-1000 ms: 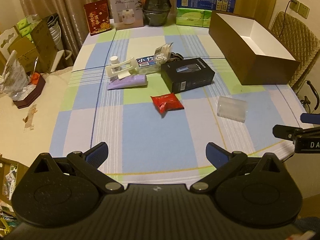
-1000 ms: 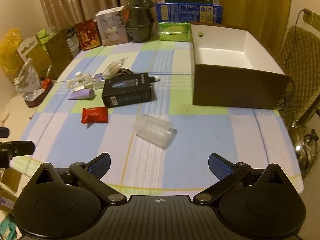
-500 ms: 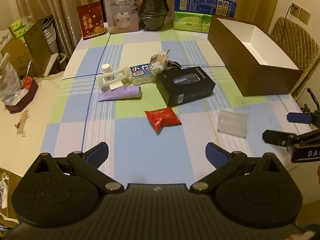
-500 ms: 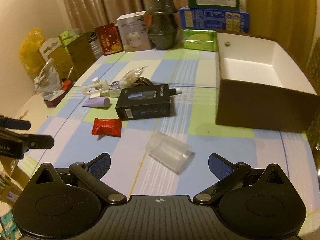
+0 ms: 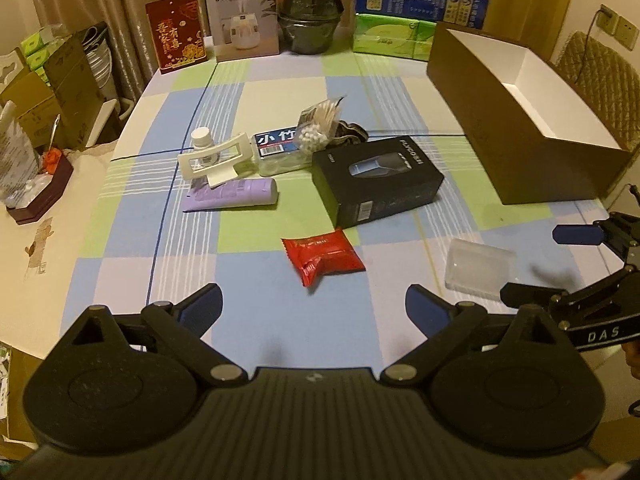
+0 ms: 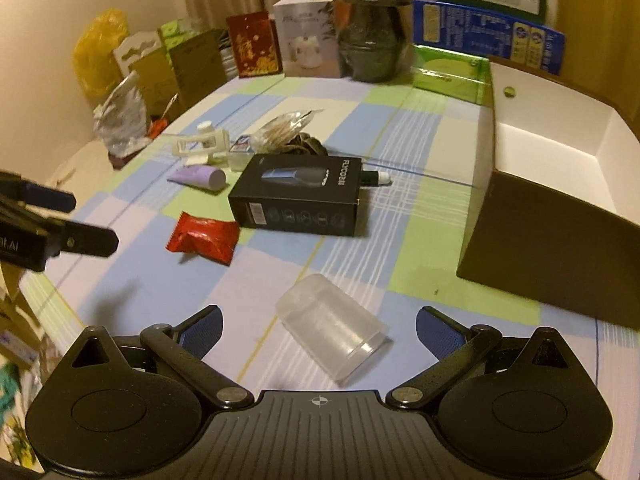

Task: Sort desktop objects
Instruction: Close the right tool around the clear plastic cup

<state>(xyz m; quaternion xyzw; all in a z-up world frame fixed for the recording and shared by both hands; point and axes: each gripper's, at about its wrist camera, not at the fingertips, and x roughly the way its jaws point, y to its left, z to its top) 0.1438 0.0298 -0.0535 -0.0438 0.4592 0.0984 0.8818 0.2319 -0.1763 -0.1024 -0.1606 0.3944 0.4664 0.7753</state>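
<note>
A red snack packet (image 5: 322,258) lies on the checked tablecloth just ahead of my left gripper (image 5: 314,312). Its jaws are wide and closing, with nothing between them. A clear plastic container (image 6: 332,328) lies on its side between the fingers of my right gripper (image 6: 320,324), which is open; the pads stand apart from it. A black product box (image 5: 378,182), a purple tube (image 5: 232,198), a white holder (image 5: 218,158) and a bag of cotton swabs (image 5: 320,126) cluster mid-table. Each view shows the other gripper: the right gripper (image 5: 548,264), the left gripper (image 6: 76,220).
An open brown box with a white inside (image 5: 520,120) stands at the right of the table. Cartons, a dark jar (image 5: 310,20) and tissue packs line the far edge. A side table with clutter (image 5: 32,184) is at the left, a chair (image 5: 600,80) at the right.
Both grippers have moved forward and lower over the table. The red packet and the clear container now sit nearer their fingers. The right view has rolled.
</note>
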